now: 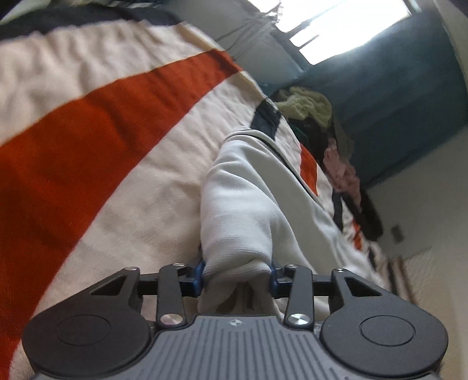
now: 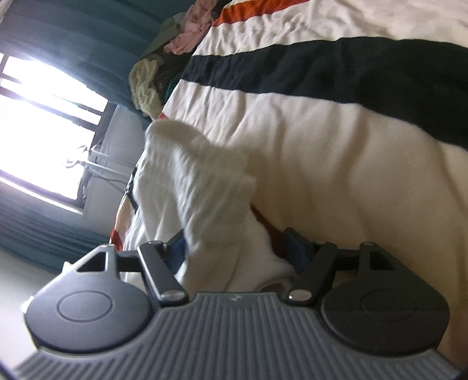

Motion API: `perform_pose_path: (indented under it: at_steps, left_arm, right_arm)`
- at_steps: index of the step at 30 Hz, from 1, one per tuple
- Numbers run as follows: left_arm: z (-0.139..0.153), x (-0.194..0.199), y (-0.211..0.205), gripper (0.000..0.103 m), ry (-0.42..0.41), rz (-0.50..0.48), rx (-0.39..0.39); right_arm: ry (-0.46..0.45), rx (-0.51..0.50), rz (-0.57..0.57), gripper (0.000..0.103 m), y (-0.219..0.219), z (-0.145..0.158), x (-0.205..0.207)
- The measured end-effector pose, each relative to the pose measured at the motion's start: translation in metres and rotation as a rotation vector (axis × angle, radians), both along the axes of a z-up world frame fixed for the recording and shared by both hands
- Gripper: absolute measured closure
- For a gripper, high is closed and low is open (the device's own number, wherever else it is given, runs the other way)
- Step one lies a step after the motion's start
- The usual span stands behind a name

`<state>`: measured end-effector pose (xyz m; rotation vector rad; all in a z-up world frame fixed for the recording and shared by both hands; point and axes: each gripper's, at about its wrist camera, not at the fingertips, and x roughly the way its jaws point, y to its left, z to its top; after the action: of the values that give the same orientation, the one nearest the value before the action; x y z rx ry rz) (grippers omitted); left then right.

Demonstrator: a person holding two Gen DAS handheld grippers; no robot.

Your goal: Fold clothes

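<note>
**White ribbed knit bunched in both of your grippers**

White ribbed knit fills the middle of your left wrist view: the white garment point(image 1: 248, 198) runs away from you in a long, soft ridge across the striped blanket point(image 1: 122, 187). Your left gripper point(image 1: 237, 276) has a gathered wad of that cloth between its blue pads point(image 1: 199, 276), and the pads press on it from both sides, so you are grasping the garment there. To the left, the blanket lies broad and bare, cream with a wide orange band and a dark band beyond it. To the right, the bed edge curves close past the garment, and a heap of clothes point(image 1: 321, 122) sits along it, pale yellow knit above darker and pink pieces. A teal curtain point(image 1: 409, 111) and a bright window point(image 1: 345, 26) stand behind.

In your right wrist view, the same garment point(image 2: 199, 187) rises in a blurred, ribbed fold straight ahead. Your right gripper point(image 2: 242, 251) has its jaws spread wide with bunched cloth between them; whether they press on it, you cannot tell. To the right, the blanket point(image 2: 336, 163) spreads open, cream with a navy stripe. To the left, the bed edge falls away toward the window point(image 2: 46, 117), with the clothes heap point(image 2: 152, 84) at the far corner.
</note>
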<state>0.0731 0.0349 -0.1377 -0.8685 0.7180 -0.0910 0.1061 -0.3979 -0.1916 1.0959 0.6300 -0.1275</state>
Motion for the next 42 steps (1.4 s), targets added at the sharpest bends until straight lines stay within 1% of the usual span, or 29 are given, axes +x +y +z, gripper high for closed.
perform_pose_path:
  at_steps: [6,8,9,10,12,14,15,17,19,21,23,25,26,27,29,31,33,36,40,41,42]
  left_arm:
    - [-0.009,-0.002,0.013,0.065,0.004,0.033,-0.123]
    - [-0.01,-0.001,0.014,0.064,0.0,0.025,-0.131]
    - [-0.011,-0.001,0.016,0.062,-0.002,0.024,-0.136]
    - [-0.013,-0.001,0.017,0.057,-0.001,0.027,-0.145]
    - [-0.014,0.0,0.019,0.051,0.003,0.035,-0.168]
    - [-0.017,0.002,0.022,0.042,-0.001,0.043,-0.206]
    - [-0.019,0.003,0.024,0.035,-0.005,0.045,-0.225]
    - [-0.021,0.006,0.025,0.034,-0.013,0.046,-0.248]
    - [-0.022,0.012,0.024,0.029,-0.021,0.035,-0.246]
    - [-0.024,0.02,0.022,0.027,-0.027,0.02,-0.237]
    - [-0.025,0.027,0.019,0.027,-0.028,0.003,-0.214]
    - [-0.025,0.031,0.016,0.034,-0.021,-0.01,-0.182]
    - [-0.024,0.033,0.015,0.035,-0.017,-0.016,-0.168]
    - [-0.023,0.033,0.015,0.036,-0.018,-0.019,-0.166]
    - [-0.025,0.033,0.016,0.038,-0.018,-0.01,-0.182]
    - [-0.027,0.035,0.019,0.038,-0.013,-0.002,-0.204]
    - [-0.029,0.037,0.019,0.038,-0.009,-0.003,-0.208]
    - [-0.03,0.041,0.017,0.036,-0.008,-0.023,-0.182]
    - [-0.029,0.044,0.014,0.035,-0.008,-0.029,-0.169]
    - [-0.028,0.045,0.014,0.035,-0.008,-0.027,-0.165]
    - [-0.028,0.045,0.013,0.038,-0.008,-0.025,-0.161]
  right_arm:
    - [0.01,-0.042,-0.001,0.032,0.002,0.004,0.0]
    - [0.012,-0.053,-0.001,0.032,0.003,0.004,0.001]
    - [0.012,-0.055,-0.002,0.032,0.004,0.005,0.001]
    - [0.011,-0.041,-0.001,0.031,0.003,0.003,0.001]
    - [0.004,-0.007,0.009,0.03,0.002,0.001,0.002]
    - [-0.007,0.011,0.041,0.03,0.004,0.0,0.005]
    - [-0.012,0.019,0.056,0.03,0.005,0.0,0.007]
    - [-0.011,0.015,0.061,0.03,0.006,0.001,0.007]
    - [0.002,0.004,0.074,0.03,0.007,0.001,0.008]
    - [0.027,-0.016,0.094,0.031,0.008,0.001,0.011]
    - [0.044,-0.051,0.112,0.031,0.012,0.001,0.014]
    - [0.055,-0.073,0.126,0.03,0.016,0.002,0.017]
    - [0.056,-0.073,0.131,0.029,0.016,0.004,0.018]
    - [0.04,-0.057,0.139,0.029,0.016,0.006,0.018]
    - [-0.031,0.013,0.133,0.026,0.012,0.009,0.014]
    - [-0.105,0.091,0.114,0.026,0.005,0.01,0.008]
    - [-0.158,0.134,0.102,0.026,0.002,0.011,0.006]
    - [-0.118,0.111,0.112,0.026,0.005,0.007,0.011]
    - [-0.024,0.106,0.117,0.03,0.007,-0.009,0.021]
    - [-0.011,0.065,0.137,0.031,0.011,-0.006,0.024]
    - [0.002,0.023,0.156,0.034,0.015,-0.003,0.027]
